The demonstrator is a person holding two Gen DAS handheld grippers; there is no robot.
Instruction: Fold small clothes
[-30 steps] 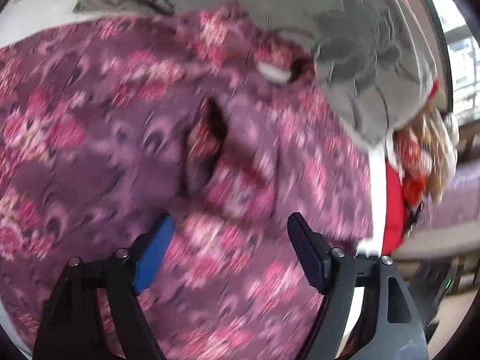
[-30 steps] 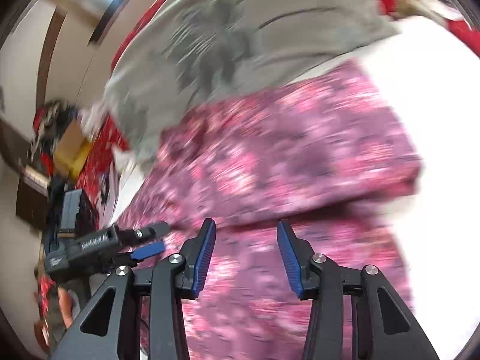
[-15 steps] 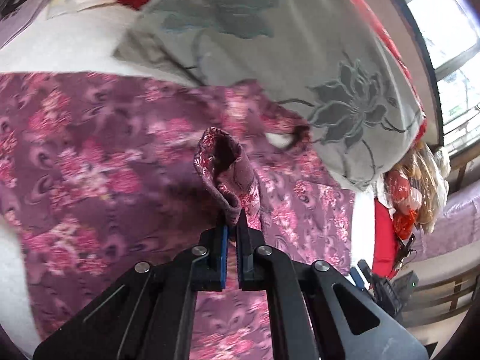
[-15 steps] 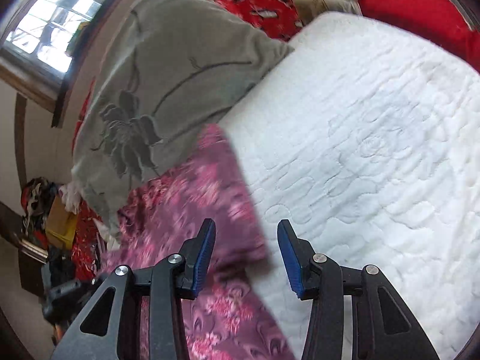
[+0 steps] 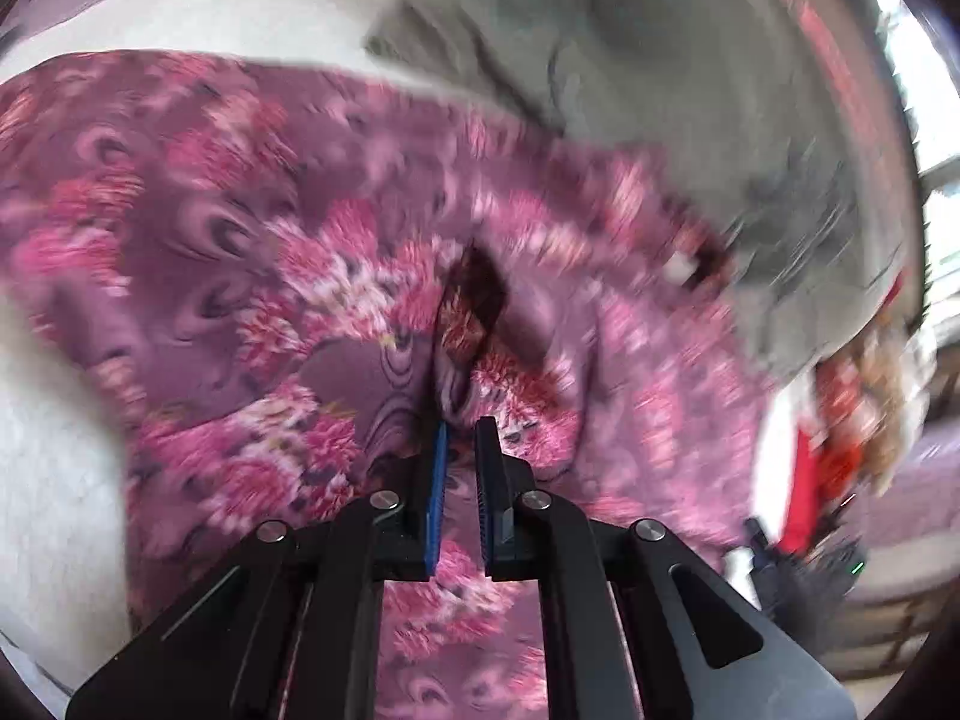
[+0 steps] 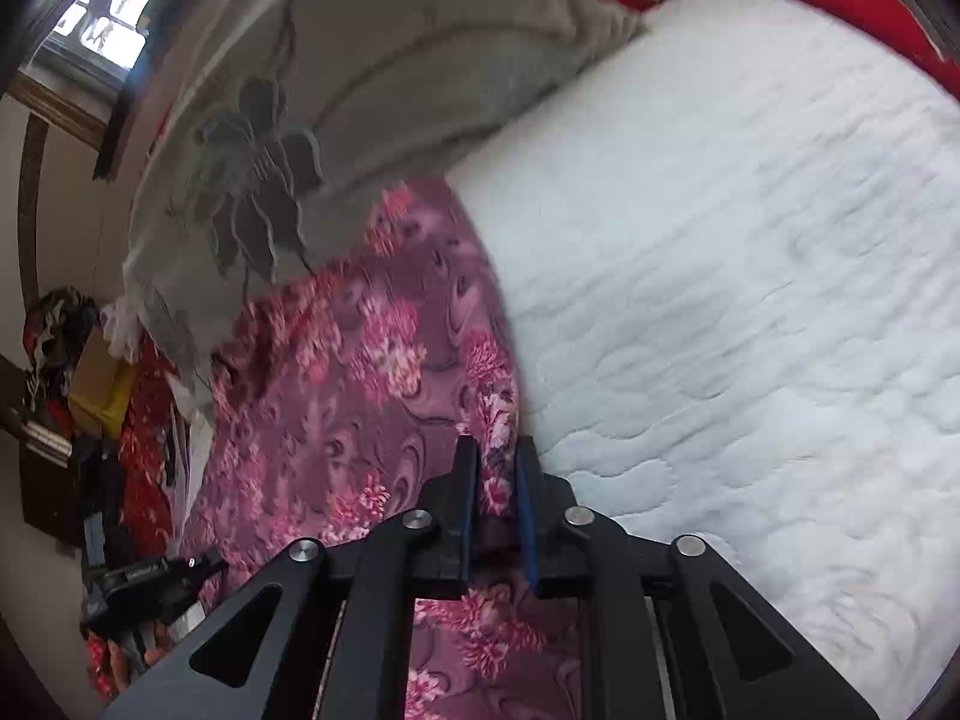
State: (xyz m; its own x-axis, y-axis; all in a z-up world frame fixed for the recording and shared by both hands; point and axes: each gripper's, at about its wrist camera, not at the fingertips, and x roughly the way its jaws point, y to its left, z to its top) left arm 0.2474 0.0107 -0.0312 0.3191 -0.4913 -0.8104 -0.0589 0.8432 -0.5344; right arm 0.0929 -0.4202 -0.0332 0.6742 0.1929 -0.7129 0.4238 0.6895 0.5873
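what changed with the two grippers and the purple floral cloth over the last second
The left gripper, wide open a second ago, has shut on a raised fold of the purple floral garment. The right gripper, open until half a second ago, is closing on the garment's edge beside the white quilt. The grey flowered pillow stays at the garment's far end.

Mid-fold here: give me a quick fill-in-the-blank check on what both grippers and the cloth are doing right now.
1. The left gripper is shut on a raised fold of the ____ floral garment.
2. The right gripper is closing on the garment's edge, next to the ____ quilted bedcover.
3. The pillow behind the garment is ____ with a flower print.

Missing words: purple; white; grey
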